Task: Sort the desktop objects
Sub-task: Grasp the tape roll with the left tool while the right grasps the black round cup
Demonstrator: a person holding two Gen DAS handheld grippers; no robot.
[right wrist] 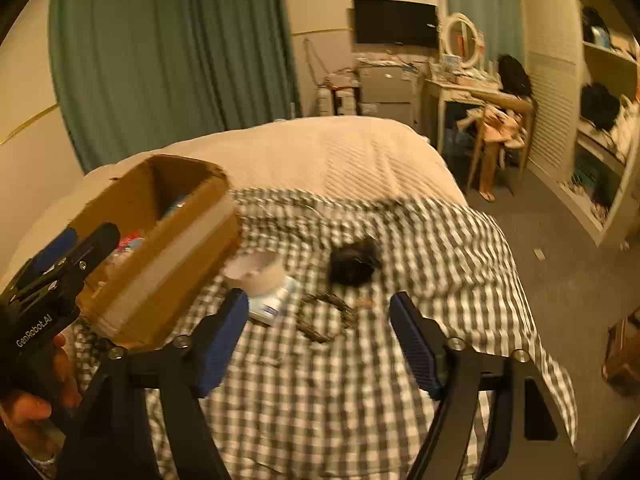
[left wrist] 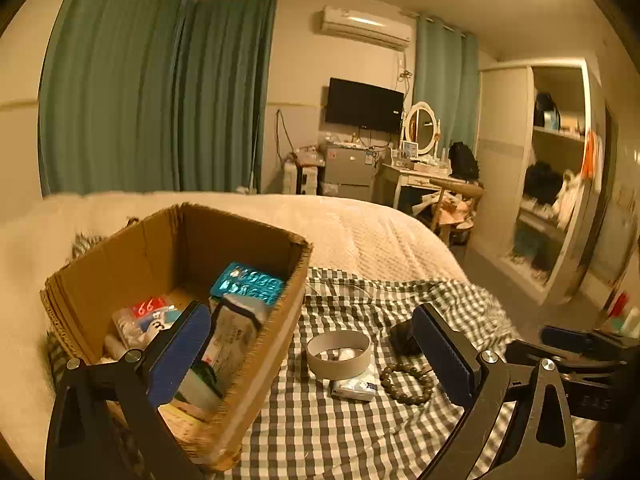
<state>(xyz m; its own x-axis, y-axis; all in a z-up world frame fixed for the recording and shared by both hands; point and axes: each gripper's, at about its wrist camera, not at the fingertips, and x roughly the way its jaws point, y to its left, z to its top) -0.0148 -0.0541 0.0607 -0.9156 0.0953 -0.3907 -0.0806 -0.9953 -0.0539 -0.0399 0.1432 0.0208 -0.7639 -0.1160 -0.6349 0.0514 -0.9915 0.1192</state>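
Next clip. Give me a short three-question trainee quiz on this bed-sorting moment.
1. True or false: the bracelet is already in the box.
2. What lies under the tape roll? A) tissue pack B) phone C) book
3. Fill in: both grippers, left and right, have their jaws ____.

Key: 1 false, it lies on the checked cloth; 2 A, the tissue pack; 3 open.

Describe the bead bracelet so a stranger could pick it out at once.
Find the cardboard box on the checked cloth covering the bed. Right of it sit a roll of tape atop a small packet, then a dark bundle. The bead bracelet lies flat between them, nearer the camera: the only loop of round beads.
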